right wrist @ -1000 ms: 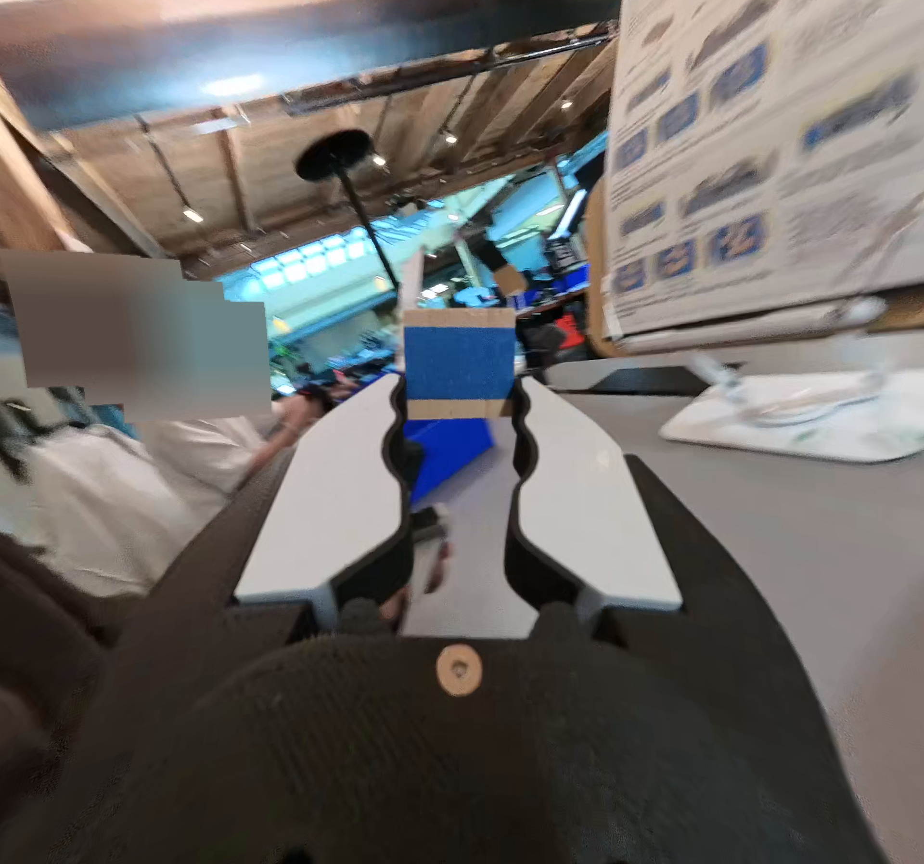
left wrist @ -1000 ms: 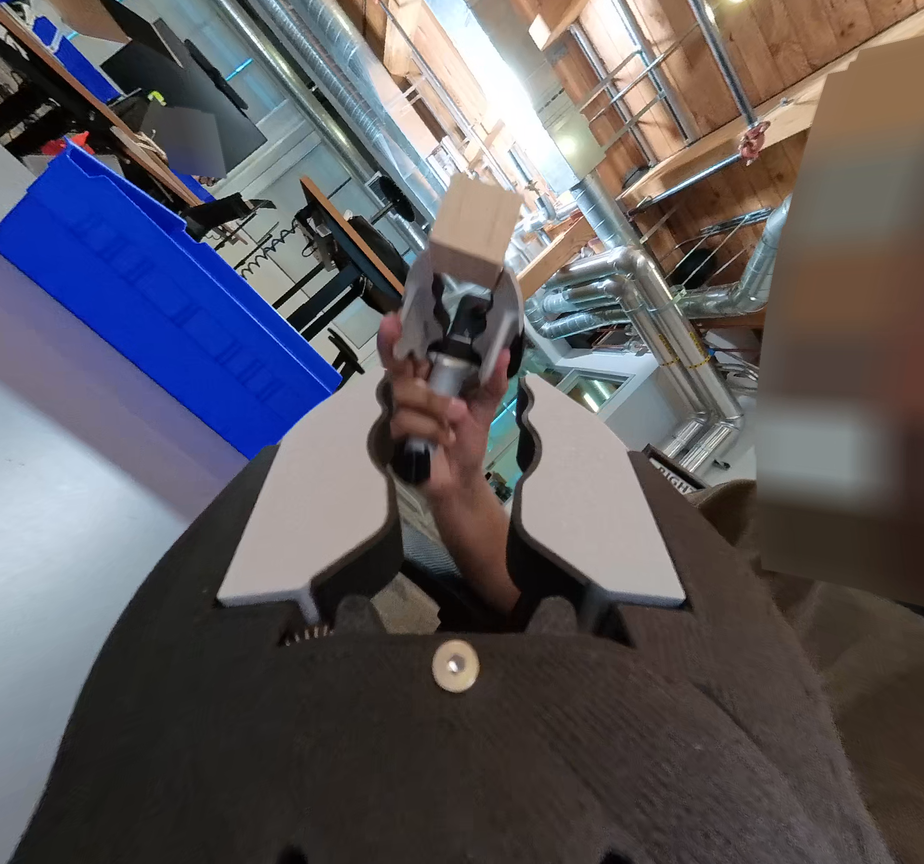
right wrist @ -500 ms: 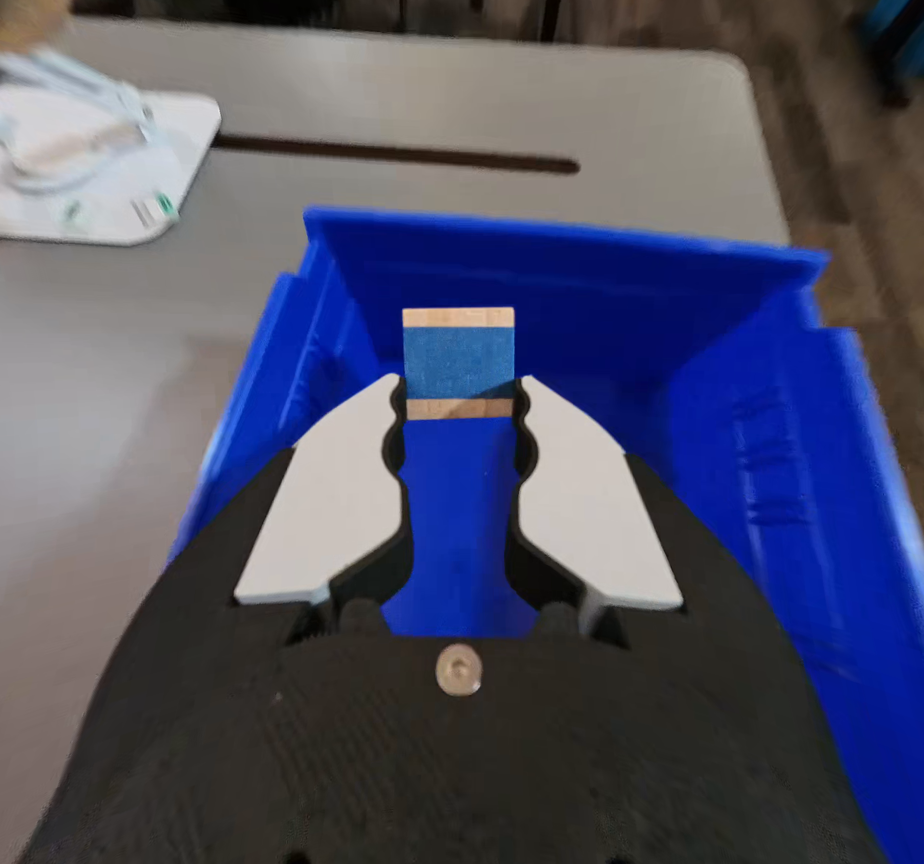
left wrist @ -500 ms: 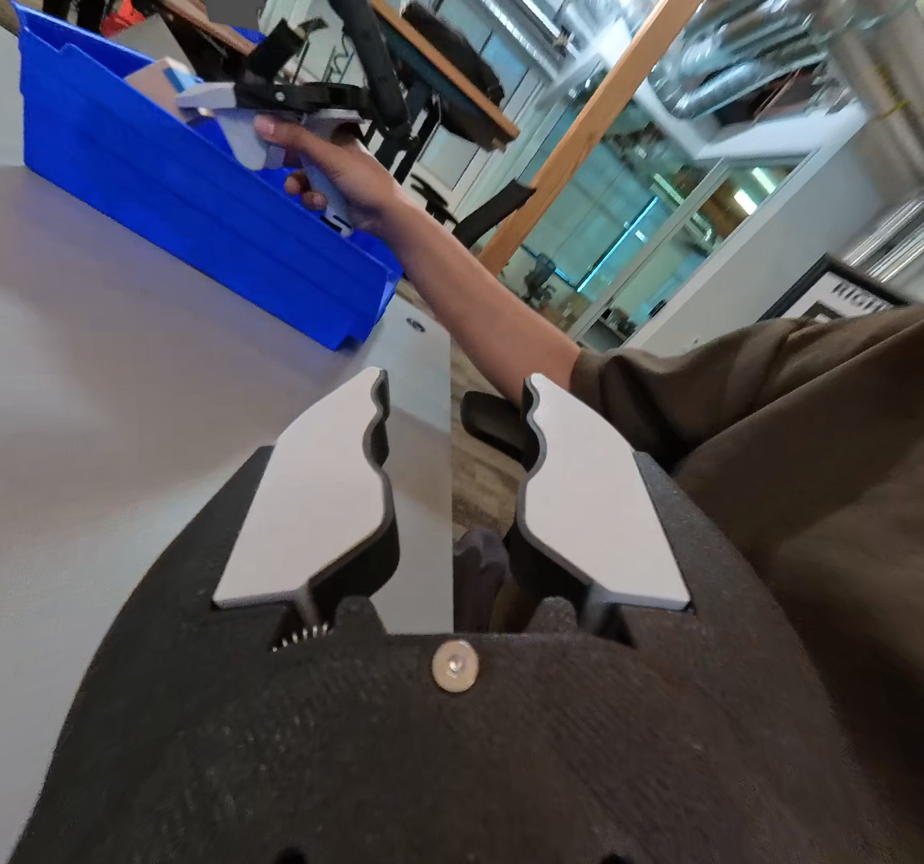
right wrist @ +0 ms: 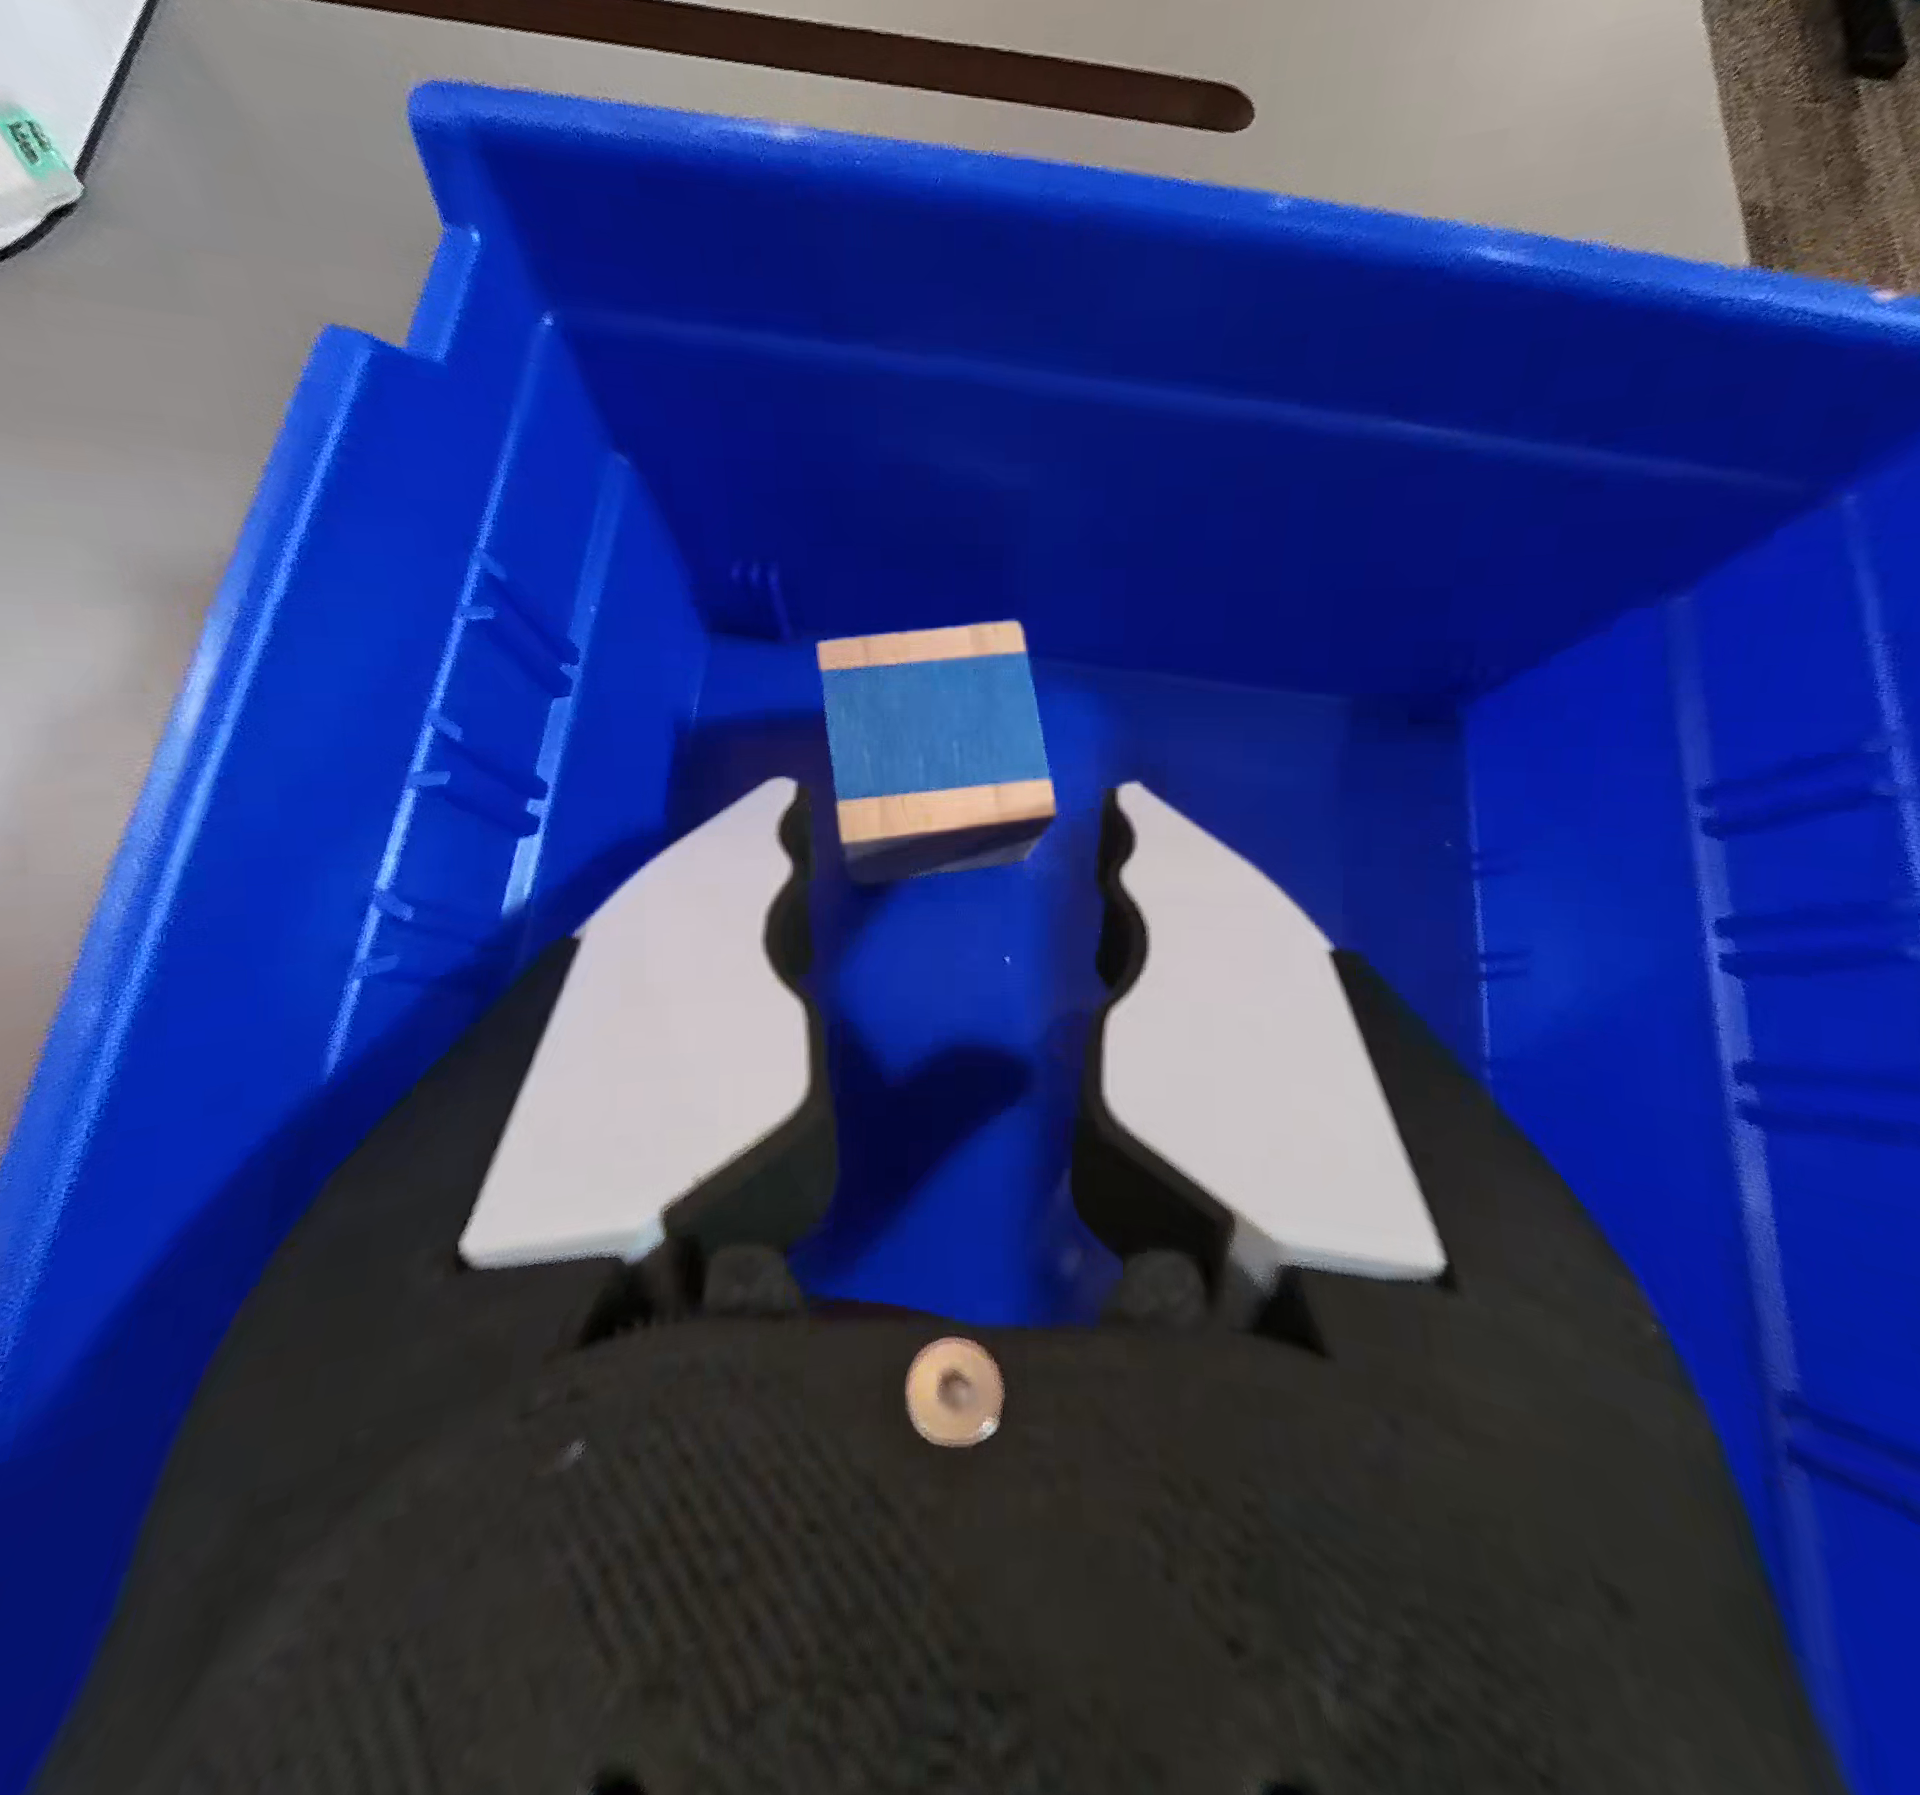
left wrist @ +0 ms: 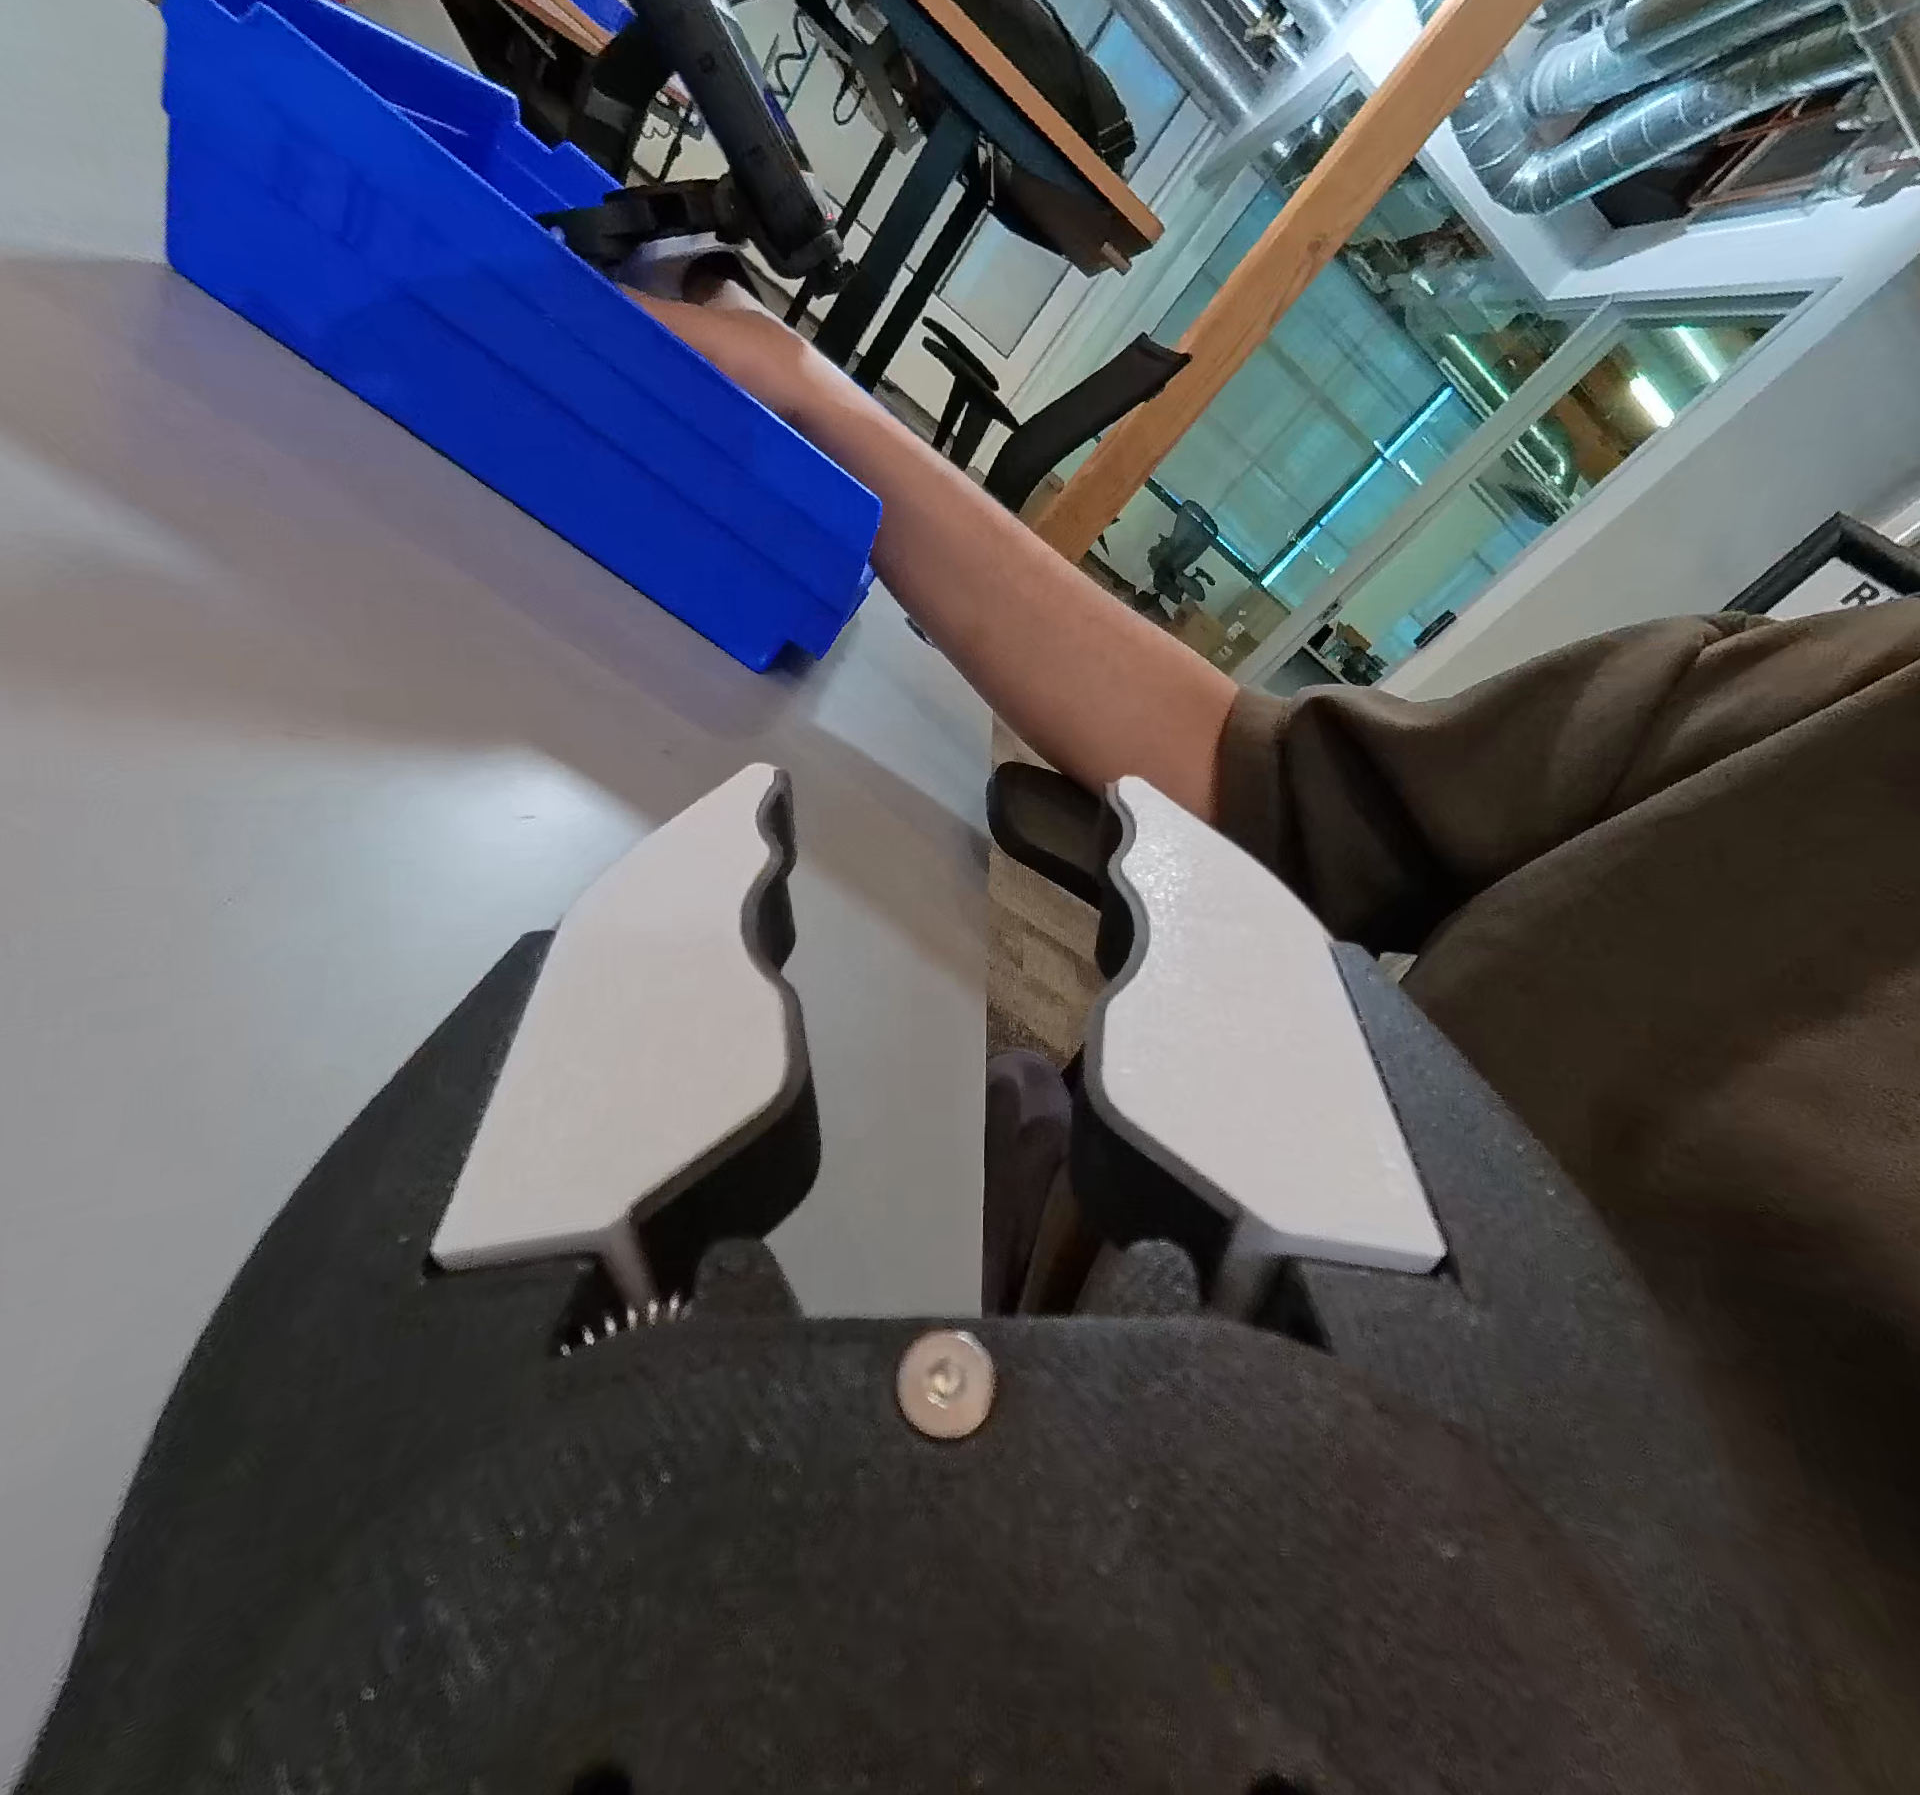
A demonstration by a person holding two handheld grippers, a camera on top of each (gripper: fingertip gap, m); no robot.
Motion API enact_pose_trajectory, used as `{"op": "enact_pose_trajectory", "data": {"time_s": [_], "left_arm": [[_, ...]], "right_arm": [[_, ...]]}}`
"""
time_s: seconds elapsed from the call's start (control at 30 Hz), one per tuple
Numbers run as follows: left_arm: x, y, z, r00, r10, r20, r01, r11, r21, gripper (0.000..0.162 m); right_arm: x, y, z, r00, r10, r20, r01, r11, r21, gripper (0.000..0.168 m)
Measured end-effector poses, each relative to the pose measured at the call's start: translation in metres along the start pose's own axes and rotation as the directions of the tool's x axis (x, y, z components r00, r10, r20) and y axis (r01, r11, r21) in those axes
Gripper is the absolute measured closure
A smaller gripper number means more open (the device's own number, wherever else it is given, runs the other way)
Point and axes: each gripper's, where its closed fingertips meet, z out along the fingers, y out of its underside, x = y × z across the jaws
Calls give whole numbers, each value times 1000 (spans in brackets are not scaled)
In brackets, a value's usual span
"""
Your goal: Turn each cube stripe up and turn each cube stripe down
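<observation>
Blue bin (right wrist: 1039, 457), striped cube (right wrist: 932, 743), underside hidden

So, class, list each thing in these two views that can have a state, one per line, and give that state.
Cube: free of the jaws, inside the bin, blue stripe facing the camera.
Bin: on the grey table, holding only the cube.
Right gripper: jaws open, reaching down into the bin.
Left gripper: jaws open, empty, held over the table's edge.
</observation>
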Motion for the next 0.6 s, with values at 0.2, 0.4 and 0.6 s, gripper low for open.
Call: {"op": "enact_pose_trajectory", "data": {"time_s": [0.2, 0.4, 0.6], "left_arm": [[-1, -6, -10, 1000, 2, 21, -3, 1000, 24, 106], [-10, -25, -35, 989, 80, 123, -87, 995, 51, 102], [-32, -59, -78, 957, 109, 270, -151, 979, 137, 92]], "right_arm": [[7, -24, -29, 998, -8, -58, 13, 996, 89, 110], [-15, -76, -95, 999, -8, -37, 18, 962, 272, 111], [-91, -103, -147, 988, -122, 91, 76, 914, 400, 111]]}}
